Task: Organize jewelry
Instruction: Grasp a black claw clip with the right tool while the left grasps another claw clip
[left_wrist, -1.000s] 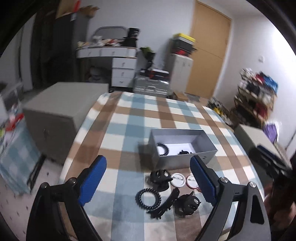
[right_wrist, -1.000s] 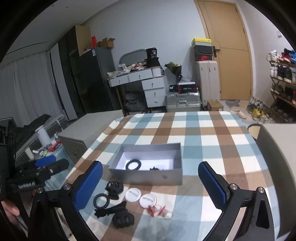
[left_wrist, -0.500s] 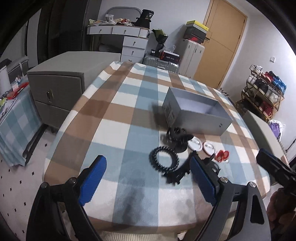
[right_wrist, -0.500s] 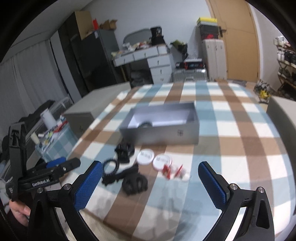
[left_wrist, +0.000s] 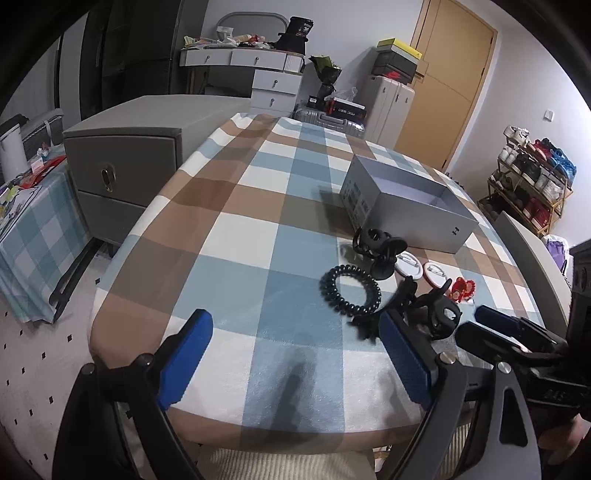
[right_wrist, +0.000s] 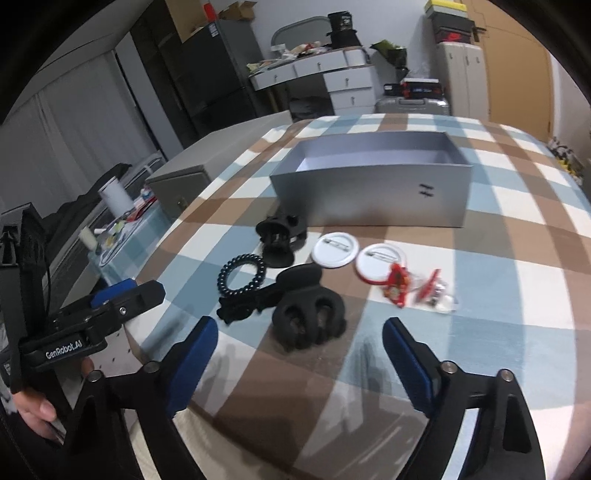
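A grey open box (left_wrist: 410, 208) (right_wrist: 373, 184) stands on the checked tablecloth. In front of it lie a black spiral hair tie (left_wrist: 350, 290) (right_wrist: 242, 275), black claw clips (right_wrist: 308, 319) (right_wrist: 280, 236) (left_wrist: 437, 314), two white pin badges (right_wrist: 334, 249) (right_wrist: 380, 262) and red ornaments (right_wrist: 397, 282) (left_wrist: 461, 290). My left gripper (left_wrist: 295, 356) is open and empty, low at the table's near edge, left of the items. My right gripper (right_wrist: 297, 362) is open and empty, just in front of the large claw clip.
A grey cabinet (left_wrist: 129, 147) stands left of the table. A small side table with clutter (left_wrist: 26, 199) is further left. A shoe rack (left_wrist: 532, 181) is at the right. Suitcases and a desk stand at the far wall (left_wrist: 332, 107).
Both grippers have dropped lower and pulled back toward the table's near edge, so the box's inside is now hidden. The items have not moved. Both stay open.
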